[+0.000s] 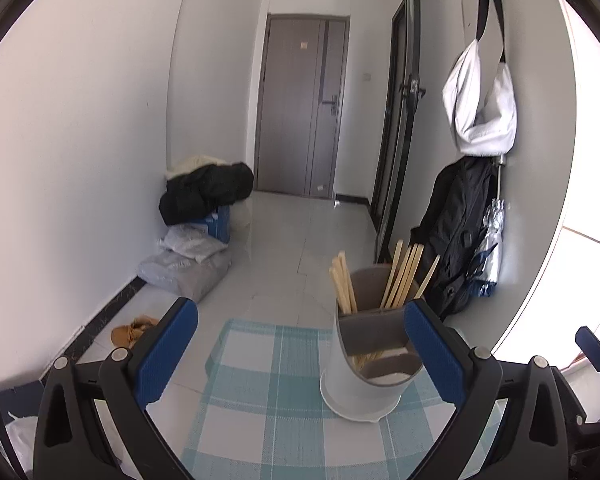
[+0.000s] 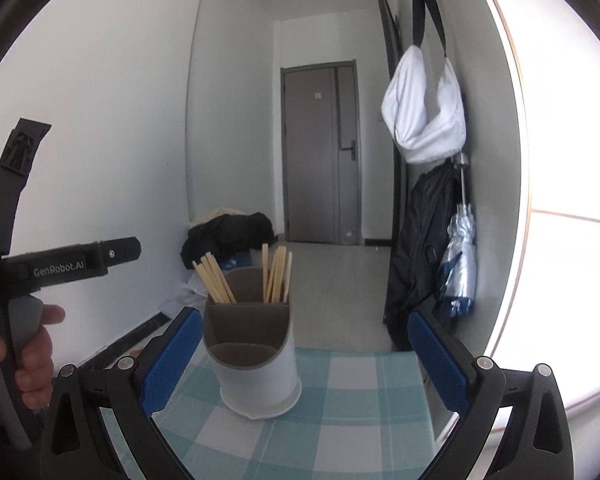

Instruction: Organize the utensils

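**A:** Where's the utensil holder (image 2: 254,356) sitting?

**B:** Centre of the right wrist view, lower middle, upright on the checked tablecloth (image 2: 356,408). In the left wrist view it's lower right, partly behind that gripper's right pad.

**A:** And the chopsticks (image 2: 216,282)?

**B:** Two bundles in the tall back compartments, long axes near vertical, tips up and fanning outward (the left bundle leans toward the upper left of the frame). The lower front compartment looks empty from here.

**A:** Why are both tools hanging back?

**B:** My guess: nothing to carry. The left gripper (image 1: 300,352) has its pads spread wide with nothing between them; the right gripper (image 2: 306,360) is likewise apart, framing the holder without touching it. I can't see loose utensils on the cloth, so sorting looks largely finished.
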Demonstrator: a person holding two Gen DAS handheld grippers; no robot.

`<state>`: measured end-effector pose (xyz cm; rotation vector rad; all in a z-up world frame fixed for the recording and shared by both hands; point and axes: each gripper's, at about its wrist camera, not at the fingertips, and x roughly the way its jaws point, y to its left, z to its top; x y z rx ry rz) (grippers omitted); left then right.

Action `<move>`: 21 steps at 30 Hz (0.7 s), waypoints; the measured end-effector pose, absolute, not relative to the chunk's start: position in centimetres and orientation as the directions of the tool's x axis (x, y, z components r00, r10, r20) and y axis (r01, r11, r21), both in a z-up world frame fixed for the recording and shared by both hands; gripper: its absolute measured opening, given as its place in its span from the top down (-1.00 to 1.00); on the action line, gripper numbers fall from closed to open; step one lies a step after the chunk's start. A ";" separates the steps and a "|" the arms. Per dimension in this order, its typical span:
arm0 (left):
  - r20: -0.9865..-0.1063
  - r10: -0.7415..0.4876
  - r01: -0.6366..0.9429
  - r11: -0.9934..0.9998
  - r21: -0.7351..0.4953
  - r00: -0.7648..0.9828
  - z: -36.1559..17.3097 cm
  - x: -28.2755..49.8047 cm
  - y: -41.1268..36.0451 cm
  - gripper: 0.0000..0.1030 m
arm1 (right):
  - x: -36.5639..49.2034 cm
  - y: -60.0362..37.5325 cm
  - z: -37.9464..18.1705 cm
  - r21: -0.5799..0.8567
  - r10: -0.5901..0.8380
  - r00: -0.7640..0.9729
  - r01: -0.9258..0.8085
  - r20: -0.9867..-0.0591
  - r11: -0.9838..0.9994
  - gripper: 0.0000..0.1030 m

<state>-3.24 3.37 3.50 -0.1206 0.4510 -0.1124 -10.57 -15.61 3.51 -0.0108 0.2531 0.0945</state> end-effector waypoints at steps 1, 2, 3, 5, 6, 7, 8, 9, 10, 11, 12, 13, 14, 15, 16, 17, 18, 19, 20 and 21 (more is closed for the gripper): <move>-0.441 -0.136 0.081 0.987 -0.142 0.887 3.2 -2.9 3.4 -0.95 | -10.4 -15.6 3.4 0.003 0.092 0.963 -0.094 -0.255 0.996 -1.00; -0.454 -0.134 0.077 0.987 -0.142 0.881 2.9 -2.7 3.3 -0.95 | -10.2 -15.6 3.2 0.007 0.093 0.961 -0.094 -0.261 0.996 -1.00; -0.462 -0.131 0.073 0.987 -0.142 0.877 2.7 -2.6 3.3 -0.95 | -10.1 -15.5 3.0 0.009 0.094 0.960 -0.095 -0.265 0.995 -1.00; -0.484 -0.131 0.071 0.988 -0.140 0.865 2.2 -2.2 3.3 -0.95 | -9.8 -15.4 2.7 0.012 0.097 0.956 -0.097 -0.278 0.995 -1.00; -0.497 -0.123 0.065 0.989 -0.133 0.859 2.0 -2.0 3.2 -0.95 | -9.7 -15.4 2.5 0.010 0.097 0.953 -0.098 -0.286 0.995 -1.00; -0.504 -0.116 0.059 0.990 -0.127 0.856 1.9 -1.9 3.1 -0.95 | -9.4 -15.3 2.3 0.011 0.099 0.951 -0.100 -0.293 0.995 -1.00; -0.511 -0.111 0.056 0.991 -0.121 0.853 1.8 -1.8 3.1 -0.95 | -9.3 -15.3 2.2 0.014 0.101 0.949 -0.102 -0.298 0.995 -1.00; -0.518 -0.109 0.057 0.992 -0.116 0.849 1.6 -1.7 3.0 -0.95 | -9.1 -15.3 2.0 0.018 0.102 0.947 -0.101 -0.304 0.995 -1.00; -0.522 -0.107 0.055 0.992 -0.114 0.846 1.5 -1.6 3.0 -0.95 | -8.9 -15.4 1.9 0.025 0.103 0.946 -0.100 -0.309 0.995 -1.00; -0.524 -0.106 0.054 0.992 -0.113 0.845 1.4 -1.5 3.1 -0.95 | -8.8 -15.4 1.8 0.030 0.103 0.945 -0.098 -0.312 0.995 -1.00; -0.524 -0.105 0.055 0.992 -0.110 0.845 1.4 -1.5 3.1 -0.95 | -8.6 -15.5 1.7 0.034 0.100 0.944 -0.094 -0.315 0.995 -1.00; -0.526 -0.102 0.054 0.993 -0.106 0.844 1.4 -1.5 3.0 -0.95 | -8.5 -15.6 1.6 0.041 0.099 0.942 -0.090 -0.319 0.995 -1.00; -0.529 -0.099 0.052 0.993 -0.104 0.843 1.4 -1.4 3.0 -0.95 | -8.4 -15.6 1.5 0.046 0.100 0.942 -0.089 -0.322 0.995 -1.00; -0.530 -0.102 0.052 0.993 -0.107 0.842 1.3 -1.3 3.0 -0.95 | -8.3 -15.7 1.5 0.053 0.101 0.941 -0.089 -0.324 0.995 -1.00; -0.529 -0.104 0.054 0.992 -0.110 0.842 1.3 -1.4 3.0 -0.95 | -8.2 -15.8 1.5 0.058 0.100 0.940 -0.086 -0.327 0.995 -1.00; -0.528 -0.103 0.053 0.993 -0.108 0.843 1.4 -1.4 3.0 -0.95 | -8.3 -15.9 1.5 0.062 0.099 0.939 -0.084 -0.329 0.995 -1.00; -0.529 -0.103 0.055 0.993 -0.106 0.842 1.4 -1.4 2.9 -0.95 | -8.2 -16.0 1.4 0.063 0.098 0.939 -0.082 -0.330 0.995 -1.00; -0.529 -0.104 0.057 0.993 -0.105 0.842 1.4 -1.4 2.8 -0.95 | -8.2 -16.1 1.4 0.064 0.095 0.939 -0.078 -0.330 0.995 -1.00; -0.526 -0.103 0.058 0.993 -0.101 0.844 1.4 -1.5 2.8 -0.95 | -8.3 -16.1 1.4 0.065 0.094 0.940 -0.076 -0.330 0.995 -1.00; -0.525 -0.101 0.059 0.994 -0.097 0.845 1.4 -1.5 2.7 -0.95 | -8.3 -16.2 1.4 0.067 0.093 0.939 -0.075 -0.330 0.995 -1.00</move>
